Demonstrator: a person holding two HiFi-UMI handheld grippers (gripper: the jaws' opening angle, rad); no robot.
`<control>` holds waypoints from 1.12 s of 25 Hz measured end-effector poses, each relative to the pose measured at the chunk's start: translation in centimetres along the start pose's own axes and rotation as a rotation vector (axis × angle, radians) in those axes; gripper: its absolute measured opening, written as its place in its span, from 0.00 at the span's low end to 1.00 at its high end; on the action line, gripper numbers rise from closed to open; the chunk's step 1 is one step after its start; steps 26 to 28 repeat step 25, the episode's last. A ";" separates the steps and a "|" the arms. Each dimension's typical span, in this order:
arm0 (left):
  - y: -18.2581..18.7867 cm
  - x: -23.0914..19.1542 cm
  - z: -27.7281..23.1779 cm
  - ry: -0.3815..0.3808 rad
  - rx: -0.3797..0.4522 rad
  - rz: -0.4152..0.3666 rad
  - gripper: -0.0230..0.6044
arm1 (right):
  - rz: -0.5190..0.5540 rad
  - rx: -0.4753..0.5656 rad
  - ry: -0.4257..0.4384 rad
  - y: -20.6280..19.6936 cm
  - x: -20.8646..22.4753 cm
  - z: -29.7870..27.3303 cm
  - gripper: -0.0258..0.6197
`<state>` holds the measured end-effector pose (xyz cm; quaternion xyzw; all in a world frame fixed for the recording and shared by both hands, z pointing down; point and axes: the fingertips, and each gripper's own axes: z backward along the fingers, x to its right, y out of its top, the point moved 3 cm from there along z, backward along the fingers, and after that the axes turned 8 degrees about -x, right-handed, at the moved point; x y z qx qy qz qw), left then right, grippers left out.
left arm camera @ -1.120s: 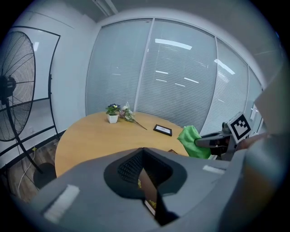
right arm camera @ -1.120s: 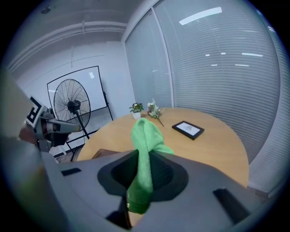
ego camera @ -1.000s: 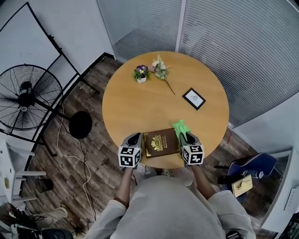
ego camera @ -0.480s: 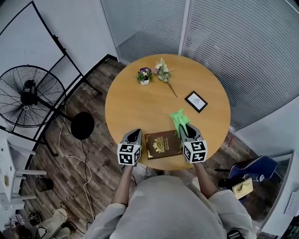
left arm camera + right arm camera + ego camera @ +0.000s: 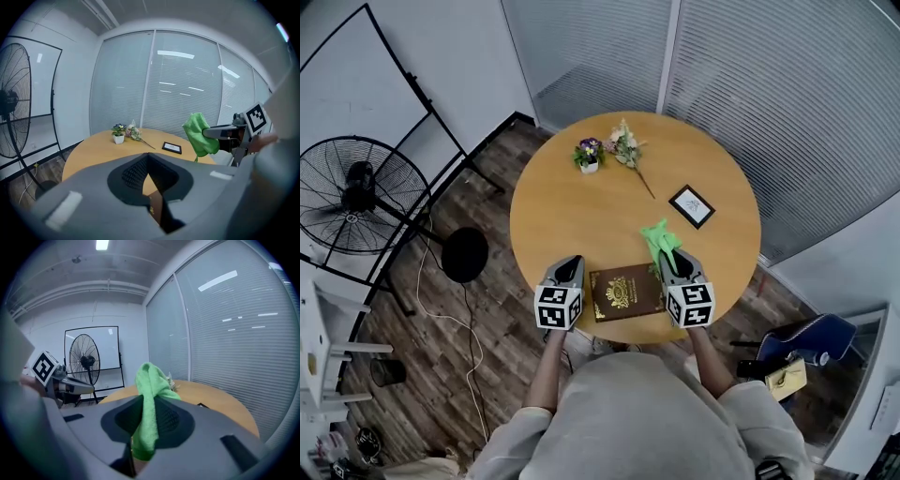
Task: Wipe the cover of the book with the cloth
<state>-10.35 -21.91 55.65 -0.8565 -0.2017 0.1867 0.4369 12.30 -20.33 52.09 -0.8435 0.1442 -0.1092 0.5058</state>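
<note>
Cloth [image 5: 151, 380] pinched in right tongs [image 5: 142, 404], left tongs [image 5: 149, 158] pressed together, empty, beside book [image 5: 625, 292]

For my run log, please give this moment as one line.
left gripper: shut, left of book | right gripper: shut on cloth | cloth: raised, off book | book: closed, on table

Brown book [image 5: 625, 292] on round table [image 5: 581, 216], between left hand-held gripper [image 5: 570, 263] and right hand-held gripper [image 5: 668, 258]. Green cloth [image 5: 657, 236] sticks out of right one.
</note>
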 end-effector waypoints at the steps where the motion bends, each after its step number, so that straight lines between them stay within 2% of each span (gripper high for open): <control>1: 0.0 0.0 0.0 0.000 0.000 0.000 0.05 | -0.001 -0.003 0.001 -0.1 -0.1 -0.1 0.15; 28: -0.9 -0.1 -0.4 -0.005 -0.017 0.014 0.05 | -0.014 -0.039 0.001 -1.4 -0.7 -0.5 0.15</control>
